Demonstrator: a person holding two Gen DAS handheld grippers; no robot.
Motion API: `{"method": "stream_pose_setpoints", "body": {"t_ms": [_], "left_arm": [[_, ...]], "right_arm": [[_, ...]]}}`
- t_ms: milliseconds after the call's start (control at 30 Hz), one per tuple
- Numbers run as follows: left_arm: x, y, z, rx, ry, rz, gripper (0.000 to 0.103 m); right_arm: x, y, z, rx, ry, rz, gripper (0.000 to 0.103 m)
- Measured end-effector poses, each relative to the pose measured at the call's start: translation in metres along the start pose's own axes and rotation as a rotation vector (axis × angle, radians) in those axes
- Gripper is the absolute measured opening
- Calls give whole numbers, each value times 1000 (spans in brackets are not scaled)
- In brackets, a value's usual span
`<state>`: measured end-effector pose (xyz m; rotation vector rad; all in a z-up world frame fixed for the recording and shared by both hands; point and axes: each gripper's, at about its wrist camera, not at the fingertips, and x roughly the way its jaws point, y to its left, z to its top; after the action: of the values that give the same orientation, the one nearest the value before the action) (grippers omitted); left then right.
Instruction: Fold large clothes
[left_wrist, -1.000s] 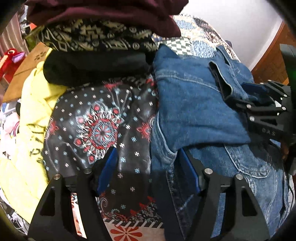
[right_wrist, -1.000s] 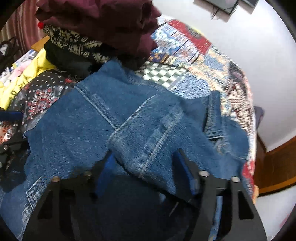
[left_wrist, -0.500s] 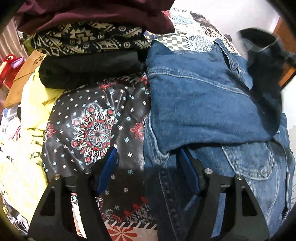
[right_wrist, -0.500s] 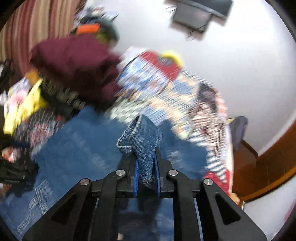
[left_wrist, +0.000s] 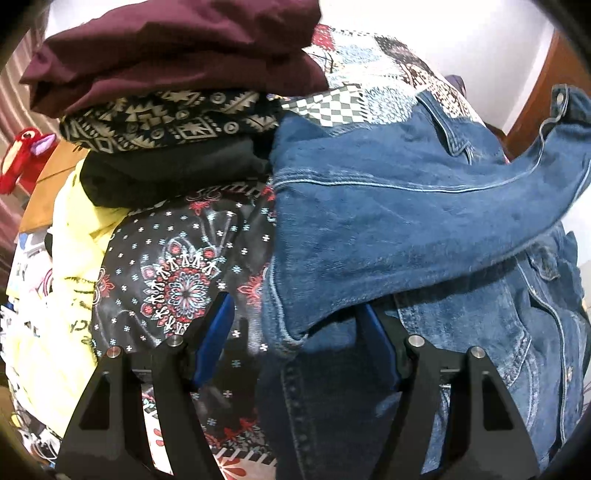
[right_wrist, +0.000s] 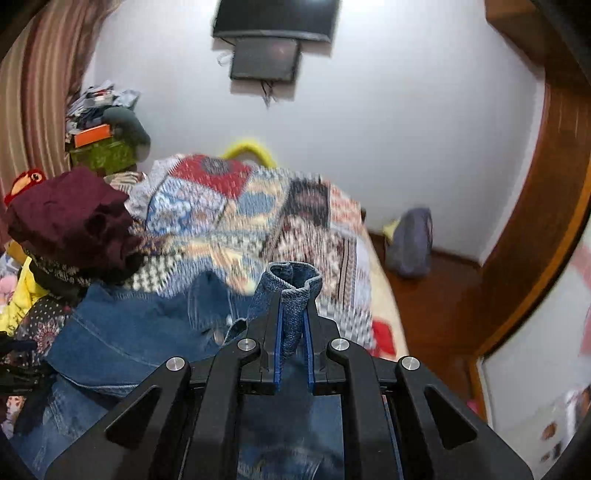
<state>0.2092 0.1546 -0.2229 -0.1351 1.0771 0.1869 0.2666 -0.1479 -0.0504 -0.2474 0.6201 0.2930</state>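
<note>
Two grippers worked a denim jacket (left_wrist: 388, 221) spread on a patchwork quilt (right_wrist: 258, 206). The right gripper (right_wrist: 293, 325) was clamped shut on a bunched fold of the denim — a sleeve cuff, by the look of it — lifted above the rest of the garment. The left gripper (left_wrist: 299, 332) stood with its jaws apart over the jacket's near edge, one blue pad (left_wrist: 216, 336) above a black floral-print cloth (left_wrist: 177, 266), the other tucked under the denim's fold, neither pressing. Just beside the jacket sat a stack of folded clothes, topped by a maroon garment (left_wrist: 177, 48).
</note>
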Motion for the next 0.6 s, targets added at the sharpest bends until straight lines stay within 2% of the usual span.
{"method": "stream_pose_setpoints", "body": {"t_ms": [267,400,533,600], "left_arm": [[7,-5,-5,-4,23,16,68],[5,-8,-8,5,28,24,68],[-3,-12,-10,17,28,20,68],[-9,-15,-10,23,21,11,68]], "right_arm": [[32,-35,-80,147,196,4,8],[42,-51,-122,245,307,45,8],[41,-66,-145,344,354,88,9],[38,-72,-151,390,362,112,14]]}}
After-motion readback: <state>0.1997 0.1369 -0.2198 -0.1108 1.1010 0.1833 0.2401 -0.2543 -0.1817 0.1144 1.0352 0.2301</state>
